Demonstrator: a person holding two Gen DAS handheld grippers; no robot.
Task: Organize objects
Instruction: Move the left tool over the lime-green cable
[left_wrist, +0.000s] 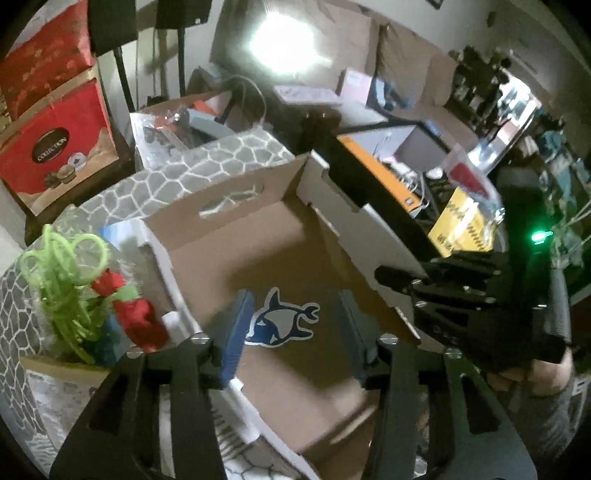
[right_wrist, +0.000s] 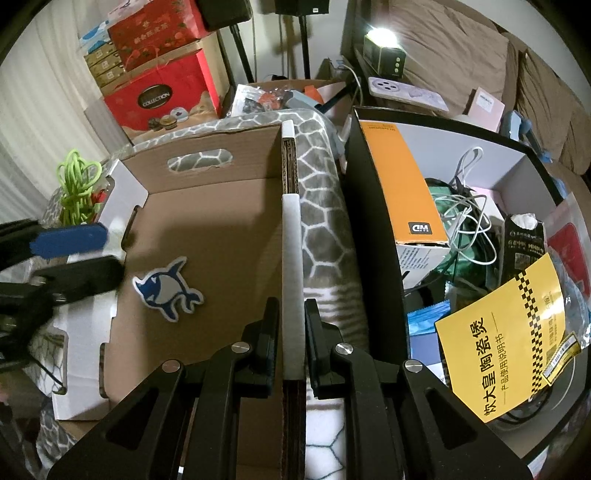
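An open cardboard box (left_wrist: 295, 240) (right_wrist: 221, 229) sits on a grey patterned blanket. A blue and white shark patch (left_wrist: 280, 319) (right_wrist: 166, 291) lies flat on the box floor. My left gripper (left_wrist: 295, 332) (right_wrist: 110, 254) hangs over the box's left side, open, and the patch shows between its fingers with no pad touching it. One of its fingers (right_wrist: 70, 240) has a blue pad. My right gripper (right_wrist: 291, 306) (left_wrist: 395, 278) is shut on the box's white right wall (right_wrist: 291, 258), which stands upright between its pads.
A black box (right_wrist: 369, 206) to the right holds an orange carton (right_wrist: 402, 184), tangled cables (right_wrist: 465, 221) and a yellow booklet (right_wrist: 509, 339). A green cord bundle (left_wrist: 66, 280) with red pieces lies left of the cardboard box. Red gift boxes (right_wrist: 162, 96) stand behind.
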